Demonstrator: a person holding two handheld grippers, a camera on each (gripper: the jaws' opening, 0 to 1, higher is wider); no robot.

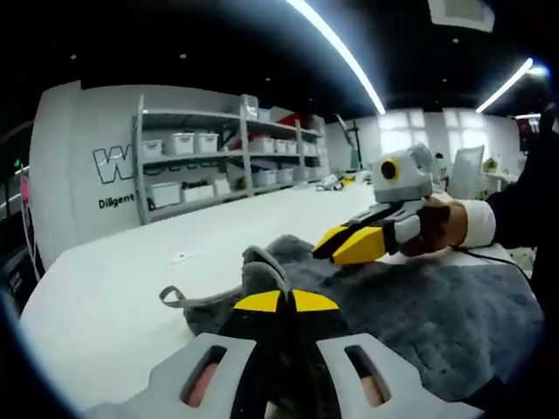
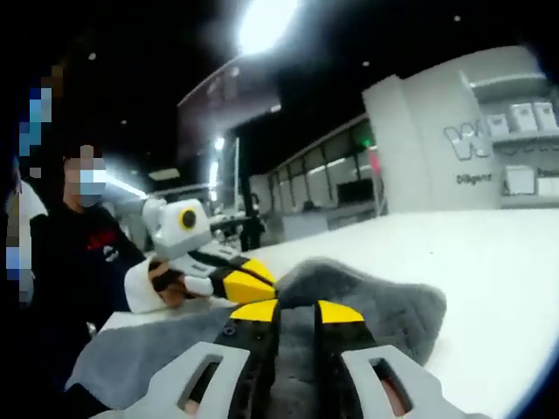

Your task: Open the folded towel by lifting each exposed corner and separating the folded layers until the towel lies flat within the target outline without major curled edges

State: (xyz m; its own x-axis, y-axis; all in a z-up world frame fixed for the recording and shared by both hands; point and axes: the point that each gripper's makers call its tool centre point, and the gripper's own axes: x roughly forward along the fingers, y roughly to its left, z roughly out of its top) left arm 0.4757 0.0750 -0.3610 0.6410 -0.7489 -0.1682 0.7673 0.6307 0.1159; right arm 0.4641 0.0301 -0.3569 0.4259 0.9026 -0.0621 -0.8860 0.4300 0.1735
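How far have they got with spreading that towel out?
Partly there. The fluffy grey towel already lies fairly flat on the white table on one side. In hand: the left gripper and the right gripper each pinch a raised fold. Left: pulling those bunched layers flat. I can't make out any target outline.

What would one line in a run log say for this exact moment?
stage: unfolding, not yet flat | left gripper: shut on grey towel, raised fold | right gripper: shut on towel edge | surface: white table
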